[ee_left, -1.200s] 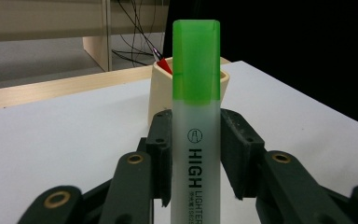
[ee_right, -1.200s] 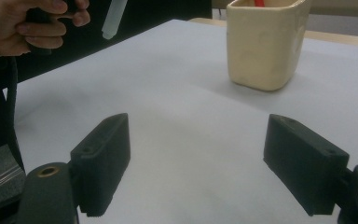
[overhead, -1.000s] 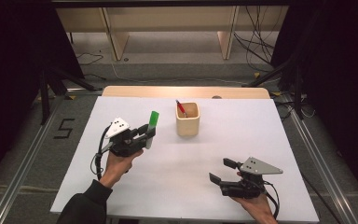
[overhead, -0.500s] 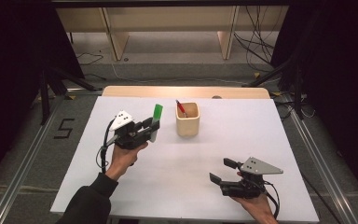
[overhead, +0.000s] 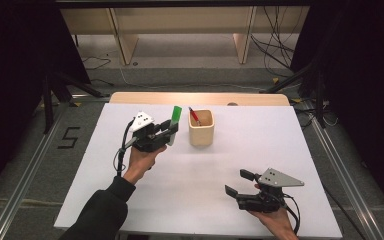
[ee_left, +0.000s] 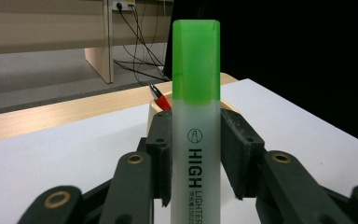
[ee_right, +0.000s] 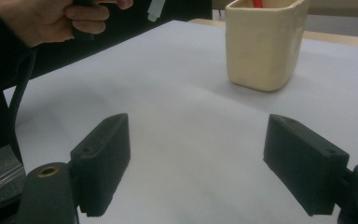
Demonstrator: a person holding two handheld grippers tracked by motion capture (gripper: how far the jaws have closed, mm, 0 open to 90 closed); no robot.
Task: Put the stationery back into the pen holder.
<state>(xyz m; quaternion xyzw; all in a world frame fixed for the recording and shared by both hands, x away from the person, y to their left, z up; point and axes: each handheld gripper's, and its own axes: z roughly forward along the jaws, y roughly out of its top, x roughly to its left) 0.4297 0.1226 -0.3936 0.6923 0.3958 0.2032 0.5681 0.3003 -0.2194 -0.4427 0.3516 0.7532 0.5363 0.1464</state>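
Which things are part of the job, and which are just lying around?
Part of the job:
- highlighter, gripped upright in the left claw
- cup, just beside it
- red pen, already in the cup

Just there:
- right claw, open over bare table
- floor cables

The highlighter (ee_left: 196, 140) has a frosted white barrel printed "HIGH LIGHTER" in black and a translucent green cap. It stands nearly upright, cap up, raised above the table and just left of the cream pen cup (overhead: 201, 128), which holds a red pen (overhead: 194, 116).
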